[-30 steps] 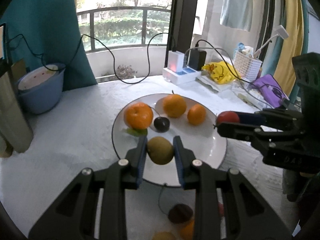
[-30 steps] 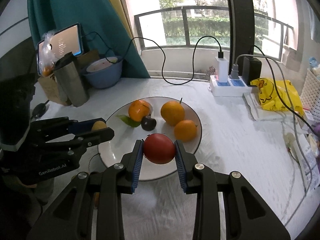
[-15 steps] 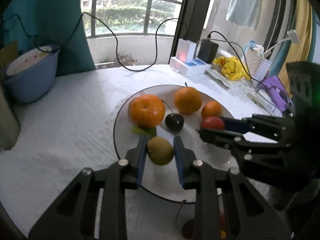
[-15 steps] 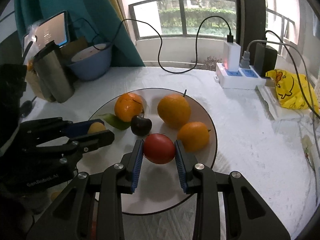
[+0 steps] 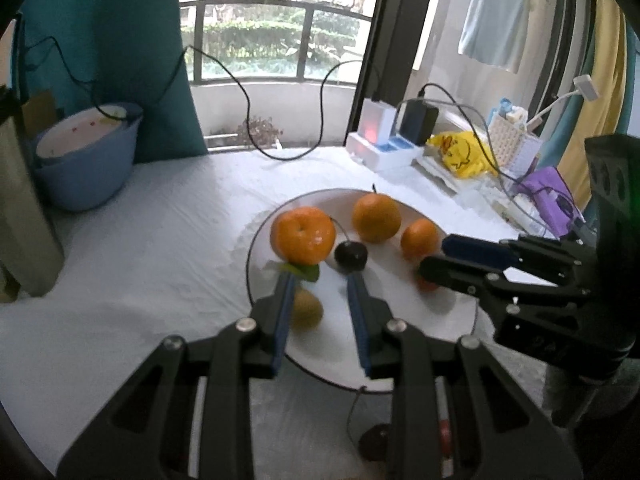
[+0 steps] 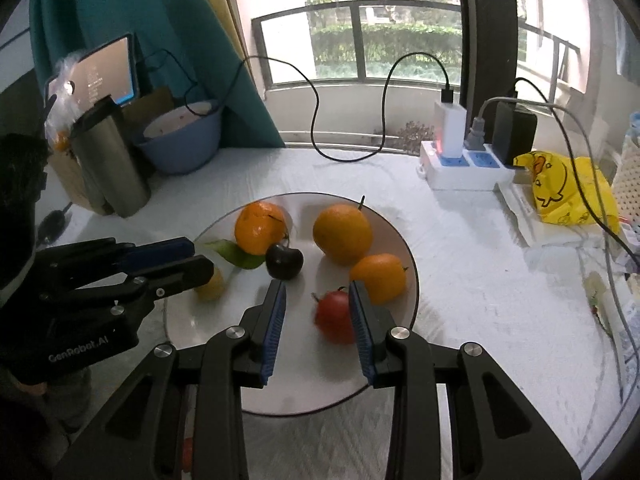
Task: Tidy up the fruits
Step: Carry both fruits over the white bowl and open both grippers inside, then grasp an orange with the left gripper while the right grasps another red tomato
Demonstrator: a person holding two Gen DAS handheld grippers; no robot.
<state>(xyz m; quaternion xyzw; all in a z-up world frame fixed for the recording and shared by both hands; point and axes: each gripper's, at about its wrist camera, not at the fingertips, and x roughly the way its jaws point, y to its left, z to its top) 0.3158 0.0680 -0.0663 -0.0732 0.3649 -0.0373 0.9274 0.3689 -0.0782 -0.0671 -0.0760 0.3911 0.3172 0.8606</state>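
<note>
Left wrist view — both grippers (image 5: 320, 280) (image 6: 316, 292) spread, fruit lying loose on plate (image 5: 400, 344).

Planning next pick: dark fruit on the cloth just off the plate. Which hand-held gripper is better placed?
Left, probably. The left hand-held gripper is open, and the dark fruit lies just beneath it by the plate rim. The right hand-held gripper, also open, hangs over the plate.

Three oranges (image 6: 342, 234) are glowing bright orange on the white plate (image 6: 384, 364), a cherry (image 6: 284, 262) showing near-black, a tomato (image 6: 334, 316) showing red. The kiwi (image 5: 306, 312) is looking yellow-brown. Blue pads (image 6: 274, 328) are lining the black right hand-held gripper (image 6: 318, 330); a white cloth is covering the counter (image 6: 472, 300).
</note>
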